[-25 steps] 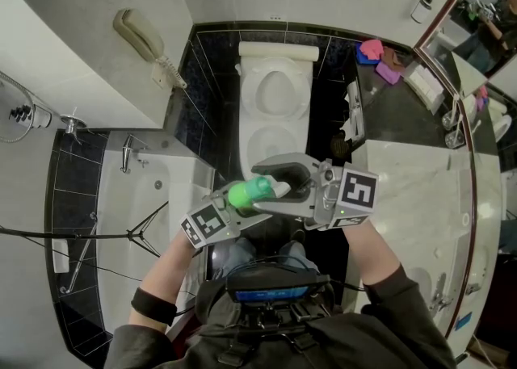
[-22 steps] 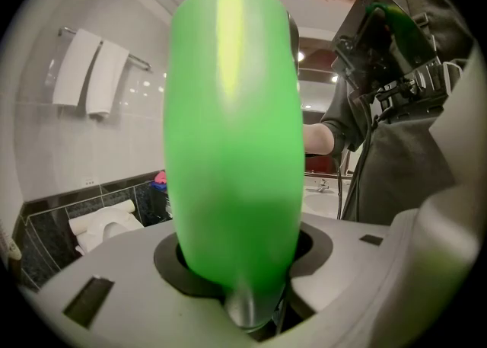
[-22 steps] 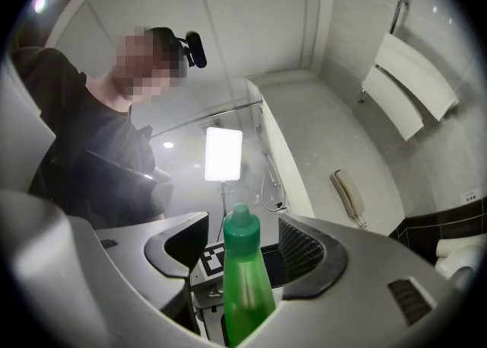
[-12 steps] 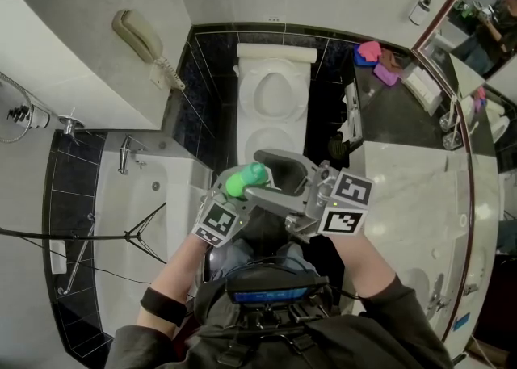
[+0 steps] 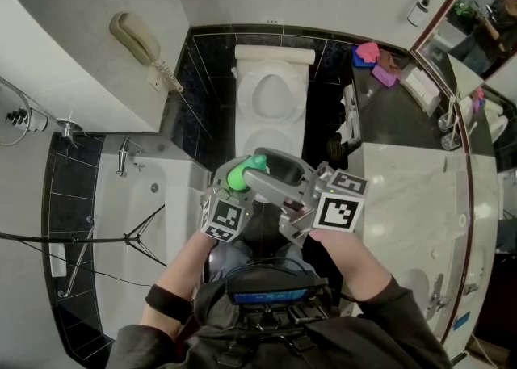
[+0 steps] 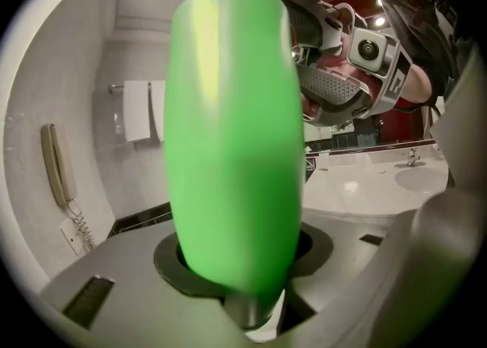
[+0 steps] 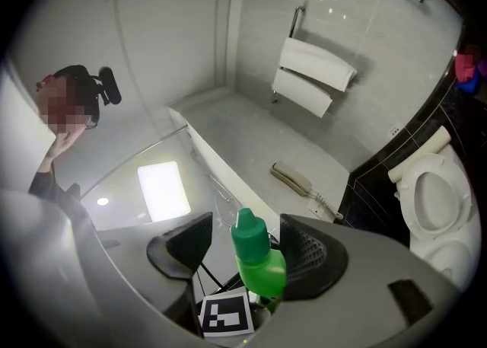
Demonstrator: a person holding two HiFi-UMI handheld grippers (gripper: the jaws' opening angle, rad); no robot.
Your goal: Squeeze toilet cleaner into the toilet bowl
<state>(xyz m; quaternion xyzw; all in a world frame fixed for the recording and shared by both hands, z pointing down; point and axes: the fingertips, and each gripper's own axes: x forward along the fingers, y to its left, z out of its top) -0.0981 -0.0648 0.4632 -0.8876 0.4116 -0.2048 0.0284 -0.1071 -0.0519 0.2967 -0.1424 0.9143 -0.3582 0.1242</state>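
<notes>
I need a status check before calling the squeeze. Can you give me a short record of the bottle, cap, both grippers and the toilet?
bottle: green bottle, held out in front of the person
cap: green cap, on the bottle
left gripper: left gripper shut on the bottle's body
right gripper: right gripper has the cap between its jaws; the jaws have just been closing and the pads are not clearly pressing yet
toilet: white toilet, beyond both grippers, against the far wall

Green toilet cleaner bottle (image 6: 232, 141), green cap (image 7: 249, 234) still on, is clamped by its body in the left hand-held gripper (image 5: 236, 182). Bottle is tilted, cap end toward the white toilet bowl (image 5: 273, 94), which lies apart beyond it.
</notes>
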